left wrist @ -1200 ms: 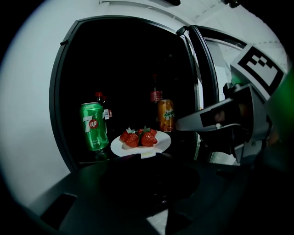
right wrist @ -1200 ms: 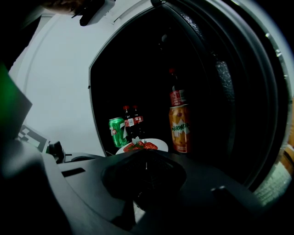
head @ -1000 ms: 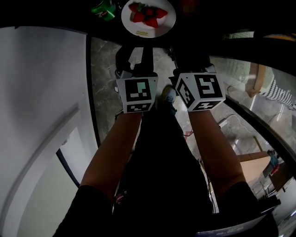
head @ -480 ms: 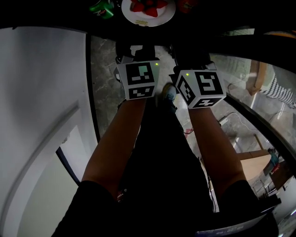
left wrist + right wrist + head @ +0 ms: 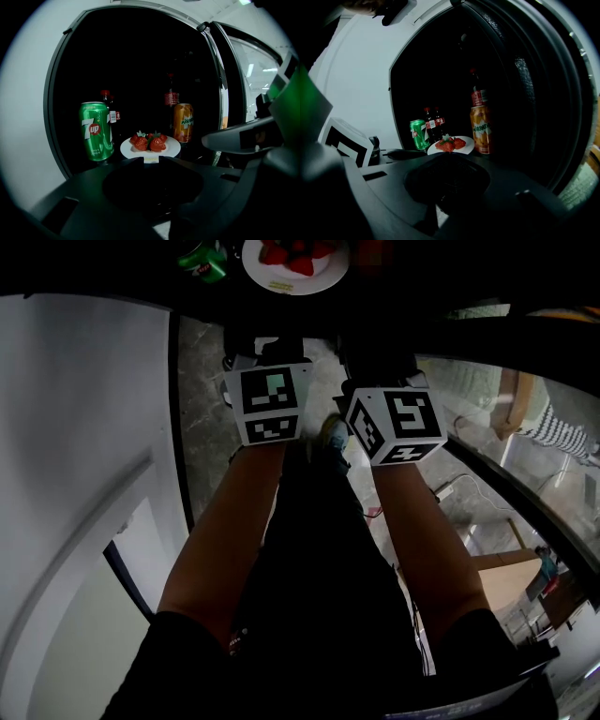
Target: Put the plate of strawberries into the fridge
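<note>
In the head view, two bare forearms reach forward over a grey stone floor (image 5: 211, 381). The left hand-held gripper (image 5: 269, 348) and the right hand-held gripper (image 5: 375, 352) sit side by side, each with its marker cube on top. Beyond them, at the dark top edge, the white plate (image 5: 317, 277) with the strawberries (image 5: 292, 249) lies inside the fridge (image 5: 112, 268), apart from both tools, with a green can (image 5: 202, 261) just to its left. The glass fridge door (image 5: 525, 474) stands open on the right. In the left gripper view, the left hand-held gripper (image 5: 150, 159) is released: its dark tips are a little apart with nothing clamped between them, and only the plate's near rim shows through the gap. The plate (image 5: 171, 149) rests on the fridge shelf between the green can (image 5: 96, 131) and an orange can (image 5: 183, 123), with a bottle (image 5: 171, 96) behind the orange can and another bottle (image 5: 107, 101) behind the green one. In the right gripper view, the right hand-held gripper (image 5: 447, 155) looks clenched and empty, its tips meeting in one dark point short of the plate (image 5: 465, 142). The left tool's finger reaches in from the left, near the green can (image 5: 418, 134).
</note>
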`<action>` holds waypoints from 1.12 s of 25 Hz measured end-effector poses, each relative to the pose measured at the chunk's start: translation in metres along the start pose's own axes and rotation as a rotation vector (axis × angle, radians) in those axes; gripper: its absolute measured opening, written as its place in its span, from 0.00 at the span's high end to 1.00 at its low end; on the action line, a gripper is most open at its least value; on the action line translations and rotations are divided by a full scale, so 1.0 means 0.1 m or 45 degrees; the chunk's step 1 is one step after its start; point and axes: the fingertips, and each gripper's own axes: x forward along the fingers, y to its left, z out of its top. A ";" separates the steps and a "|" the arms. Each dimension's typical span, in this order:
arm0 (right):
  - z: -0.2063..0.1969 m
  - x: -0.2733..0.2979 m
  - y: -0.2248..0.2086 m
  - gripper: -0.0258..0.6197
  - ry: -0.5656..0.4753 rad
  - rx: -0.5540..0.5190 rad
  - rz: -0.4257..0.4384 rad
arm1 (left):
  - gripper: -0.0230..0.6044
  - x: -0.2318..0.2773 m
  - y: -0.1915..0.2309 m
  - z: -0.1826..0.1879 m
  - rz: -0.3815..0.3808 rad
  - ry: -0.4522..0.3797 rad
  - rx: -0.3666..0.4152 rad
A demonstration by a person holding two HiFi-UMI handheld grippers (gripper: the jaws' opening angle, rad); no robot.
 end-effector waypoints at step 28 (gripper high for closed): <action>0.39 -0.21 0.25 0.95 -0.101 -0.092 -0.074 | 0.83 -0.62 0.47 0.39 0.014 -0.152 0.037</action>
